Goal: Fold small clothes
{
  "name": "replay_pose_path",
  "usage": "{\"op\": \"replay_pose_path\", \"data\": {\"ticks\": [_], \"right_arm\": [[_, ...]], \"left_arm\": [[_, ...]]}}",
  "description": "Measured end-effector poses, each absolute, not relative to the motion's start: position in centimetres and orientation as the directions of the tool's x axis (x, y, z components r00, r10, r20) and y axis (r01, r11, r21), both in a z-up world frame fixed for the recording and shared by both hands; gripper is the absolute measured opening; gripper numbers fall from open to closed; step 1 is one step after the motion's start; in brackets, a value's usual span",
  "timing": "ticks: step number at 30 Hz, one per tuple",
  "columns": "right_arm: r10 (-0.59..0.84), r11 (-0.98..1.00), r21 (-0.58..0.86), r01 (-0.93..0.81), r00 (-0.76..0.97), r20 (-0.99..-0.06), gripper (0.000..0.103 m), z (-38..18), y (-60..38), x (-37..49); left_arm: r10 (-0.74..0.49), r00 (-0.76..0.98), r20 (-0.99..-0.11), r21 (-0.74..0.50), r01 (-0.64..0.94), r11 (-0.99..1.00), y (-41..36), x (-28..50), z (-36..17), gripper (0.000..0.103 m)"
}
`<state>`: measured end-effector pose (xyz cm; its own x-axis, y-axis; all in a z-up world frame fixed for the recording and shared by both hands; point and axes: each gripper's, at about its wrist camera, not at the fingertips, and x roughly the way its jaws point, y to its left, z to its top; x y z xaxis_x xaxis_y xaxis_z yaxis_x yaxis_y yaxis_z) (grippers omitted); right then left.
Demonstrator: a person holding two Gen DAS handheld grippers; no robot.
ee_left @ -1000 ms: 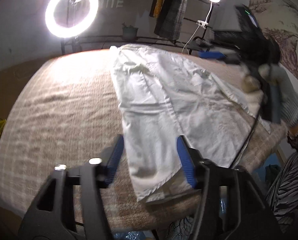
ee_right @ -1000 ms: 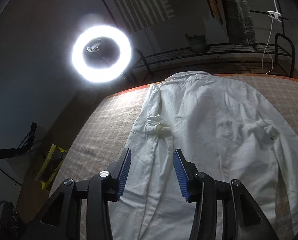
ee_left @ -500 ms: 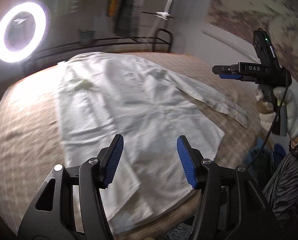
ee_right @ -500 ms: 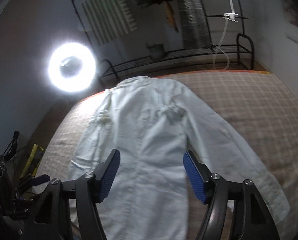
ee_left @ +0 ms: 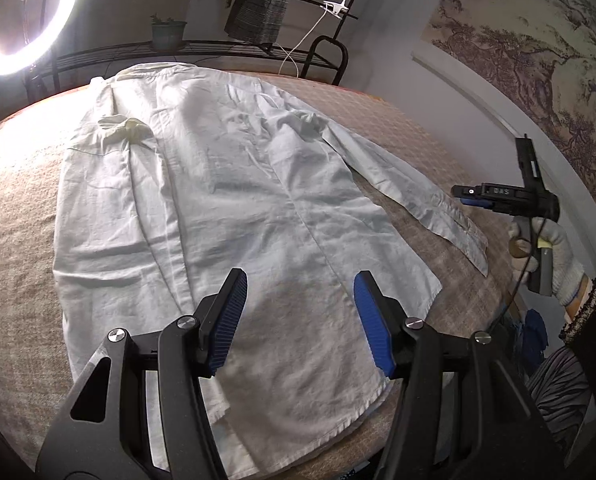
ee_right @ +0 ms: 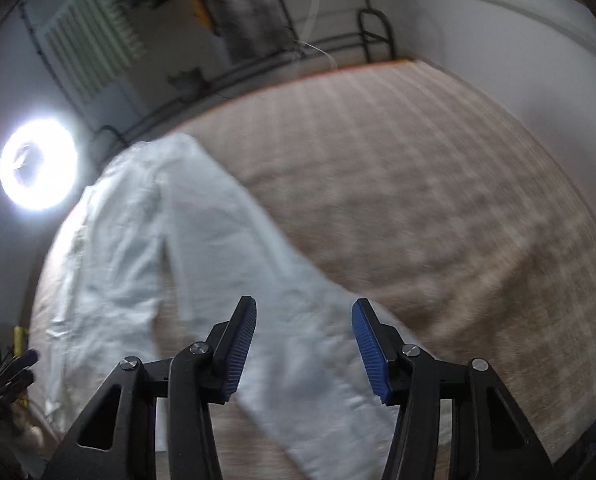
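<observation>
Behind the table a ring light (ee_left: 22, 16) glows bright, and a dark rack (ee_left: 202, 50) stands by the wall. A checked brown cloth (ee_left: 14, 208) covers the tabletop. The white shirt (ee_left: 218, 200) lies flat in the middle, its collar at the far edge and one sleeve (ee_left: 410, 196) reaching to the right edge. The left gripper (ee_left: 298, 320) hangs over the shirt's hem with its jaws wide apart, holding nothing. The right gripper (ee_right: 304, 344) hangs over the sleeve, jaws wide apart too, and holds nothing.
</observation>
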<state>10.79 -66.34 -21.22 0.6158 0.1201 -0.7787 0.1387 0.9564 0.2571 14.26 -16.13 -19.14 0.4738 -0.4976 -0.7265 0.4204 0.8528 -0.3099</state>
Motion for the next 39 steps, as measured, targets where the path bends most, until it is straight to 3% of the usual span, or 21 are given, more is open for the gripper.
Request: {"op": "replay_pose_path", "data": {"ticks": [7,9,10,12,13,18,28,35,39], "right_arm": [[0.106,0.955,0.244,0.169,0.573,-0.813,0.05,-23.6,-68.1,12.2],[0.112,0.96,0.236,0.154,0.558,-0.822,0.031,-24.1,-67.9,12.5],[0.112,0.961,0.232,0.152,0.554,-0.825,0.027,-24.2,-67.9,12.5],[0.115,0.961,0.234,0.148,0.554,-0.824,0.005,-24.1,-67.7,12.6],[0.127,0.958,0.247,0.144,0.559,-0.819,0.002,-23.9,-67.6,12.7],[0.155,0.954,0.278,0.113,0.608,-0.779,0.0,-21.8,-65.7,12.2],[0.278,0.956,0.262,-0.129,0.674,-0.684,0.0,-16.2,-55.0,9.9],[0.349,0.931,0.208,-0.299,0.569,-0.745,0.0,-18.5,-46.8,10.3],[0.41,0.892,0.242,-0.381,0.462,-0.786,0.006,-20.2,-44.3,10.1]], "left_arm": [[-0.493,0.451,-0.744,-0.297,0.437,0.849,-17.3,14.1,-20.0,0.057],[-0.491,0.448,-0.747,-0.294,0.44,0.849,-17.5,14.1,-20.1,0.057],[-0.489,0.448,-0.748,-0.291,0.441,0.849,-17.6,14.1,-20.2,0.057],[-0.489,0.446,-0.75,-0.291,0.441,0.849,-17.7,14.1,-20.3,0.057],[-0.488,0.445,-0.751,-0.292,0.44,0.85,-17.7,14.1,-20.4,0.057],[-0.488,0.443,-0.752,-0.302,0.427,0.852,-17.5,14.2,-20.7,0.057],[-0.507,0.439,-0.741,-0.35,0.391,0.851,-16.6,14.2,-20.7,0.057],[-0.49,0.455,-0.743,-0.351,0.358,0.865,-15.2,13.9,-20.7,0.057],[-0.478,0.455,-0.751,-0.348,0.342,0.873,-14.7,13.8,-21.1,0.057]]}}
